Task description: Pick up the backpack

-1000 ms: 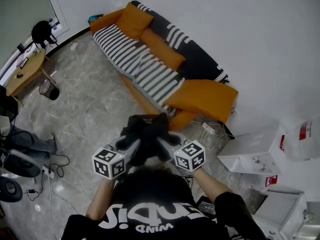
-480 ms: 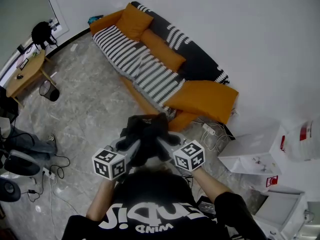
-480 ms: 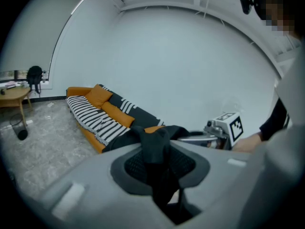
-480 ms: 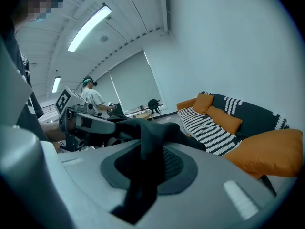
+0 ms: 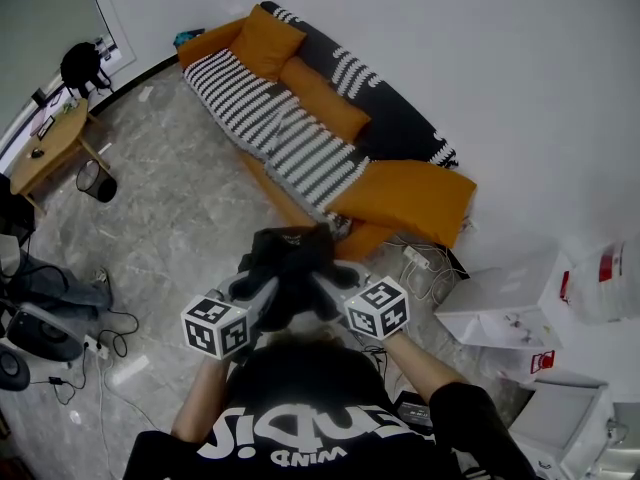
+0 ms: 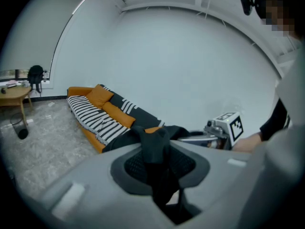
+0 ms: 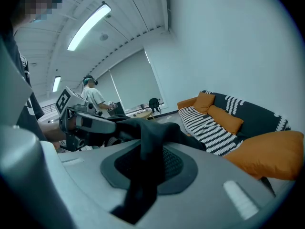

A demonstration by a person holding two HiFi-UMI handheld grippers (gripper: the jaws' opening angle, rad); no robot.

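In the head view a black backpack point(image 5: 290, 266) hangs in the air in front of the person's chest, above the grey marble floor. My left gripper point(image 5: 262, 294) and my right gripper point(image 5: 322, 288) meet at it from either side, each behind its marker cube. In the left gripper view a black strap point(image 6: 156, 159) runs between the jaws, which are shut on it. The right gripper view shows the same kind of black strap point(image 7: 148, 156) pinched in its jaws. Most of the bag's body is hidden under the grippers and hands.
An orange sofa point(image 5: 330, 128) with striped covers stands against the white wall ahead. A wooden table point(image 5: 48, 146) and a bin point(image 5: 97, 179) are at the far left. White boxes point(image 5: 505, 303) sit at the right, cables point(image 5: 425, 268) on the floor. Another person point(image 7: 94, 98) stands far off.
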